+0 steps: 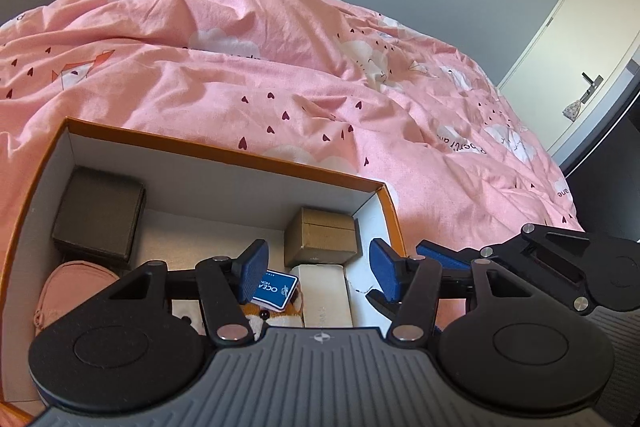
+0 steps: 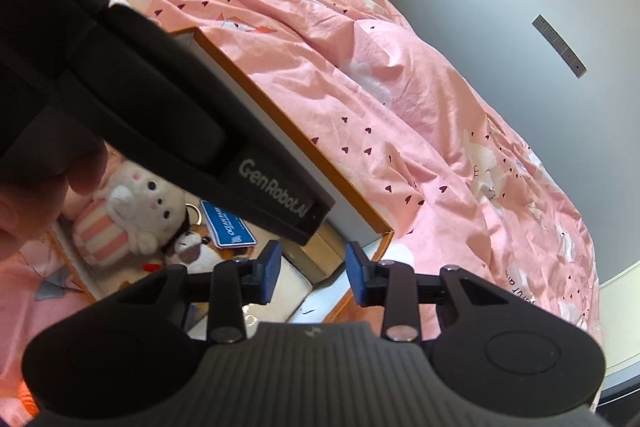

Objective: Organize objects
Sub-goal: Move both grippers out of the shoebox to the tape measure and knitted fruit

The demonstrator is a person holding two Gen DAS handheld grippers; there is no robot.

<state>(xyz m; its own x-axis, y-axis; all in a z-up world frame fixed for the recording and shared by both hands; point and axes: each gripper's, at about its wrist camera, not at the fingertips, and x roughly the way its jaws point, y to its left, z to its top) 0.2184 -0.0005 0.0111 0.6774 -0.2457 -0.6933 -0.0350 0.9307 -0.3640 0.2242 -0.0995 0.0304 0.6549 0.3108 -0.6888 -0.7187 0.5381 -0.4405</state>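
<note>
Nearest to us, our left gripper [image 1: 318, 269] hangs over the open box [image 1: 224, 147] with its blue pads spread and nothing between them; we read that as a tool freed of its load, poised above the near right corner. Our right gripper [image 2: 310, 273] sits just beside it, jaws parted more narrowly and equally empty, aimed at the same corner from the other side. A hand [image 2: 24, 211] shows at the left edge of the right wrist view, wrapped round the dark handle that crosses that picture. Under the pads the things we are sorting lie packed tight: a cream block [image 1: 324, 297] against the right wall, a blue card [image 1: 276, 289] leaning on a small orange and white plush [image 1: 276, 319], and further left a larger white plush [image 2: 136, 211] with a striped belly. Beyond them a tan box [image 1: 322, 237] stands against the far wall, a dark box [image 1: 98, 213] fills the far left corner, and a pink pouch [image 1: 72, 291] rests in front of it; the rigid boxes seem set in corners so the soft things fill the gaps. The box itself rests on the rumpled pink duvet [image 1: 280, 67], which would keep it within easy reach. Farthest off are the grey wall and a door [image 1: 576, 47].
</note>
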